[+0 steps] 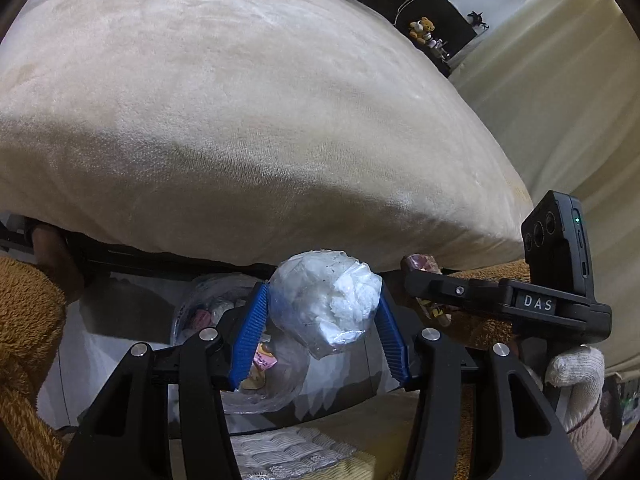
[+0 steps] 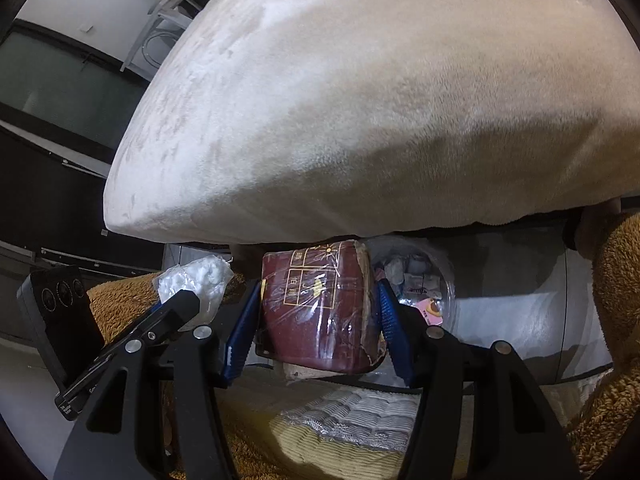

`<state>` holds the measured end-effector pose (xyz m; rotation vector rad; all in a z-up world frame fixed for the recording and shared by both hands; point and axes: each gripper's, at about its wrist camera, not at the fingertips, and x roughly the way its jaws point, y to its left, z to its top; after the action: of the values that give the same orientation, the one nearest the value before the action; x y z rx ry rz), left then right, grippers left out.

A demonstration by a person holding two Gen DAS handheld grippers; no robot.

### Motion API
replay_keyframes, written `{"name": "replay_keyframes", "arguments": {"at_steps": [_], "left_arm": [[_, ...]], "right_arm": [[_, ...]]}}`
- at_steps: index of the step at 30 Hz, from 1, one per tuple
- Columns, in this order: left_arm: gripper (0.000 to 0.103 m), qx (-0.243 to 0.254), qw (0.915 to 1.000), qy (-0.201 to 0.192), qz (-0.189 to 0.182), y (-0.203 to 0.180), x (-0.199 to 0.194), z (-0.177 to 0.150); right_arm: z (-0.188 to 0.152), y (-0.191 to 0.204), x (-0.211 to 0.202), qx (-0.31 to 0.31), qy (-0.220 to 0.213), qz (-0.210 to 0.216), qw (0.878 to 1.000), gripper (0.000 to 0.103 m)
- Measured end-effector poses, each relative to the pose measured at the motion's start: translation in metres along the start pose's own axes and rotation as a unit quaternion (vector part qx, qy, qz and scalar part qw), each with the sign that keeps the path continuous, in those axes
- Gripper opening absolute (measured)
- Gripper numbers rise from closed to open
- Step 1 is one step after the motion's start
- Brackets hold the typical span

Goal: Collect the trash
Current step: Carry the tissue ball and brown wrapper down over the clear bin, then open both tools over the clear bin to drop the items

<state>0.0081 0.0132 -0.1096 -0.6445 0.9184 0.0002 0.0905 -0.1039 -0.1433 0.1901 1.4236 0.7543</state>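
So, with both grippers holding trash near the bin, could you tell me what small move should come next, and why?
Probably lower the left gripper a little further, then open it: its pads grip the clear bag of white tissue almost over the lined bin, which already holds wrappers. The right gripper, clamping the dark red packet, can follow.

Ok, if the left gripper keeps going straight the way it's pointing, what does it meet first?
Probably the trash bin just beyond the plastic bag held by the left gripper; its lined opening sits right behind, though depth is unclear.
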Motion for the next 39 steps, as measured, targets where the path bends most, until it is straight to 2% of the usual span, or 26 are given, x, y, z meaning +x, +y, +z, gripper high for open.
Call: {"name": "replay_keyframes", "arguments": {"at_steps": [6,10,14,19,32,39], "left_arm": [[0.051,-0.001,0.9979,0.058,0.029,0.004,0.027,-0.002],[0.051,-0.036,0.9918,0.111,0.053,0.019,0.052,-0.005],[0.051,-0.067,0.9866,0.142,0.043,0.033,0.065,-0.008],[0.051,-0.093,0.9767,0.183,0.063,0.044,0.087,-0.013],[0.051,-0.066,0.9622,0.247,0.094,0.043,0.111,-0.029],[0.052,-0.067,0.9594,0.256,0.096,0.045,0.112,-0.033]], "right_arm": [[0.000,-0.015,0.029,0.032,0.051,-0.012,0.998,0.057],[0.001,-0.023,0.042,0.049,0.072,-0.019,0.996,0.057],[0.003,-0.026,0.050,0.060,0.083,-0.019,0.995,0.057],[0.006,-0.026,0.056,0.066,0.093,-0.026,0.993,0.057],[0.006,-0.030,0.071,0.070,0.117,-0.049,0.989,0.057],[0.007,-0.033,0.071,0.078,0.114,-0.046,0.989,0.057]]}}
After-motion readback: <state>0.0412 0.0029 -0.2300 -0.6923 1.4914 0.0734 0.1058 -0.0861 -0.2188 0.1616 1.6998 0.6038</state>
